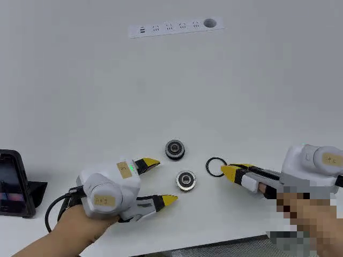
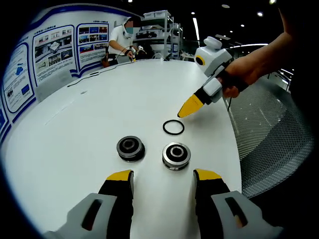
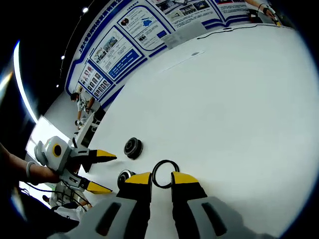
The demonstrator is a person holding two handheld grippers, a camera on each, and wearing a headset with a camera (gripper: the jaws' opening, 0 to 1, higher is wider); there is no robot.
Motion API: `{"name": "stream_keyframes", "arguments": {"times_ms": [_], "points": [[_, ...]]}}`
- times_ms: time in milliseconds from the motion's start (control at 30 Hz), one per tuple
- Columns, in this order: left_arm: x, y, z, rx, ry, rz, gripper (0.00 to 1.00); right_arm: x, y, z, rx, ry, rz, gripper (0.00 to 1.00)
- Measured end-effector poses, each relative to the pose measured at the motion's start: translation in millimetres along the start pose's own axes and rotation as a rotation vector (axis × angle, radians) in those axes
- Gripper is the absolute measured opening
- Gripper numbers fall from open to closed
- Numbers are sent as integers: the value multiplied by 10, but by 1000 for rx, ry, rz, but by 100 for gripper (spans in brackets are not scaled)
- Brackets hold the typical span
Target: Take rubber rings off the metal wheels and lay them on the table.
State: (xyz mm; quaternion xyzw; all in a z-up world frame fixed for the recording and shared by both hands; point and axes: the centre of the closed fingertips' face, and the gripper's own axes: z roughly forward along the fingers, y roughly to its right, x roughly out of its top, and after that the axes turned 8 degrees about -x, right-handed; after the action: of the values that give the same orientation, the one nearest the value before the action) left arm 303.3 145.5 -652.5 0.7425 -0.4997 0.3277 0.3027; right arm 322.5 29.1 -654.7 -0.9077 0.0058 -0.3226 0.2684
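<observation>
Progress is judged at half: one ring point(image 1: 215, 166) is laid on the table point(image 1: 161, 80), at the tips of the narrowly parted, empty right gripper point(image 1: 229, 171). The near wheel point(image 1: 186, 180) is bared; the far wheel point(image 1: 174, 149) looks ringed. The left gripper point(image 1: 161, 181) is spread wide, empty.

From here the table point(image 1: 161, 96) reads smooth, matt white (faint sheen only). The far wheel point(image 1: 174, 149) wears dull black rubber around a metal hub; the near wheel point(image 1: 186, 180) is bright bare metal. The ring point(image 1: 215, 167) is matt black rubber. The left gripper point(image 1: 161, 181) and right gripper point(image 1: 229, 171) have glossy white plastic shells.
</observation>
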Motion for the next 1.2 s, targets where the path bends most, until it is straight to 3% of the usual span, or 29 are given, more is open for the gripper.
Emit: {"name": "stream_keyframes", "arguments": {"times_ms": [567,1200], "points": [[281,-386,18,77,62,-30,39,157,-344,231,90,-1,-18,15],[331,-538,170,84,46,-47,21,183,-465,373,130,-17,-4,15]]}}
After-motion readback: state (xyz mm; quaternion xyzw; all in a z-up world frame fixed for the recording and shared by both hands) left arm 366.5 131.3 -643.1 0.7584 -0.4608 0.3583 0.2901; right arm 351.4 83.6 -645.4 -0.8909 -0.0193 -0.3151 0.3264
